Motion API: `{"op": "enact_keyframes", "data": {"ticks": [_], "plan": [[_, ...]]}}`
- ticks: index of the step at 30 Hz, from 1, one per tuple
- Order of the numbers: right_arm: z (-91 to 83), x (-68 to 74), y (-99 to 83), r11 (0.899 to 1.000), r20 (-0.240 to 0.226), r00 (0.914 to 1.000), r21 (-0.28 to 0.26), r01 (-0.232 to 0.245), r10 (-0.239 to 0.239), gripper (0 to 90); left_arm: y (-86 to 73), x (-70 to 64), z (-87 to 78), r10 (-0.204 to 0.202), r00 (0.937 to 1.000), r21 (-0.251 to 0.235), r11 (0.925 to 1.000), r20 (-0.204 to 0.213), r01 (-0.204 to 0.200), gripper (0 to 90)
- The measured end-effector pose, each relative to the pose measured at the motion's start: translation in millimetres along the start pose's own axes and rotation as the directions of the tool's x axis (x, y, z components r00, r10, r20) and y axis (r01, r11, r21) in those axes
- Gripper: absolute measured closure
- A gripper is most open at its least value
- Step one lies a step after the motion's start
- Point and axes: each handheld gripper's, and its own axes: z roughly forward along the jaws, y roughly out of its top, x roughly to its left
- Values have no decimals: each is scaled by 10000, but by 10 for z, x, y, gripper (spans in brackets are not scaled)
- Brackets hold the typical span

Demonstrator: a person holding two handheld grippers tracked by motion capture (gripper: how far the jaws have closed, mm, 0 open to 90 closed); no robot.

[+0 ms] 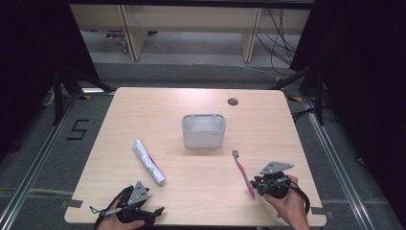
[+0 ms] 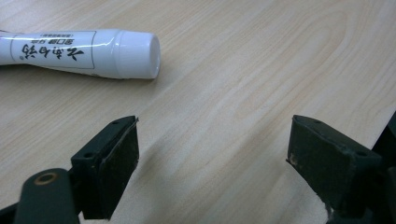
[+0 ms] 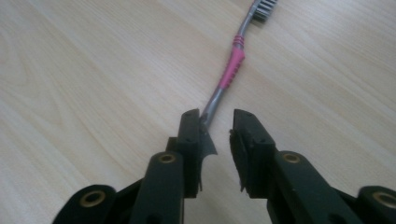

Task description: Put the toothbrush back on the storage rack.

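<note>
My right gripper (image 3: pixel 215 122) jaws narrowed around toothbrush (image 3: pixel 228 74) handle end, not clamped; brush points 12 o'clock. Left gripper (image 2: pixel 212 144) jaws wide, empty; toothpaste tube (image 2: pixel 79 52) at 11 o'clock.

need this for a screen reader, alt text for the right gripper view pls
The right gripper's two black jaws stand narrowly apart over the grey handle end of a pink and grey toothbrush, which lies on a light wooden table. The handle meets the left jaw, and the bristled head points away toward the top edge.
</note>
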Motion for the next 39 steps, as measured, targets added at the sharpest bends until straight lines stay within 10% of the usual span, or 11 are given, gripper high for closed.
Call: {"op": "enact_keyframes", "data": {"ticks": [14, 39], "plan": [[252, -29, 414, 9904, 295, 9965, 1170, 739, -778, 683, -1, 3, -1, -113, 9999, -73, 9999, 27, 113, 160], [465, -71, 579, 9635, 100, 9974, 2594, 658, -708, 729, -3, 1, -1, -128, 9999, -96, 9999, 5, 128, 160]]}}
